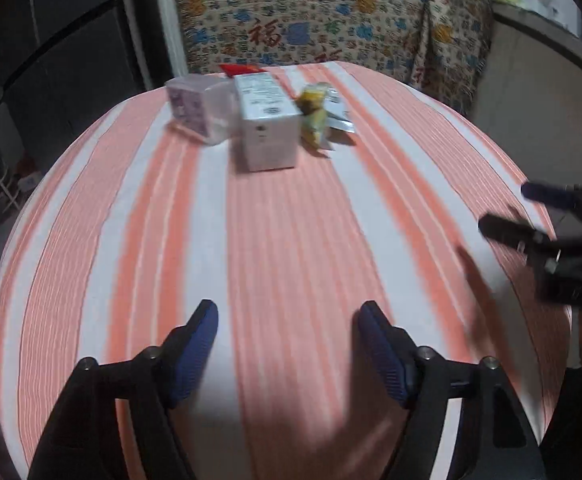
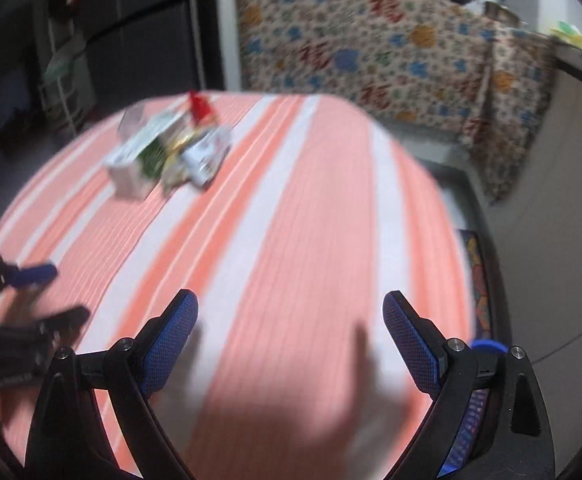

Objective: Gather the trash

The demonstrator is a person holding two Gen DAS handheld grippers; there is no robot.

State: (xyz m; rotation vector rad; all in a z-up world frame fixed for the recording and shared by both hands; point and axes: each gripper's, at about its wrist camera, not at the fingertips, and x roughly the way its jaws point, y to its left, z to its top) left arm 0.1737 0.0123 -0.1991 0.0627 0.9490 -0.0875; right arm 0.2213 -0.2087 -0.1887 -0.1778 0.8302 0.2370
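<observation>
A small heap of trash lies at the far end of the striped table (image 1: pixel 291 220): a white carton (image 1: pixel 267 128), a clear plastic box (image 1: pixel 199 110), a yellow wrapper (image 1: pixel 315 116), a silvery packet (image 1: pixel 341 114) and a red scrap (image 1: pixel 241 69). My left gripper (image 1: pixel 289 320) is open over the near part of the cloth, nothing between its fingers. My right gripper (image 1: pixel 507 207) shows at the right edge. In the right wrist view the same carton (image 2: pixel 131 164), red scrap (image 2: pixel 199 106) and white packet (image 2: pixel 207 154) lie far left. My right gripper (image 2: pixel 291 308) stands wide open and empty, with the left gripper (image 2: pixel 65 292) beside it.
Behind the table hangs a patterned cloth (image 1: pixel 311 20) over furniture. A dark cabinet (image 1: pixel 71 40) stands at the left. A colourful mat (image 2: pixel 477 272) lies on the floor at the table's right edge, and a blue round thing (image 2: pixel 487 346) sits just behind my right finger.
</observation>
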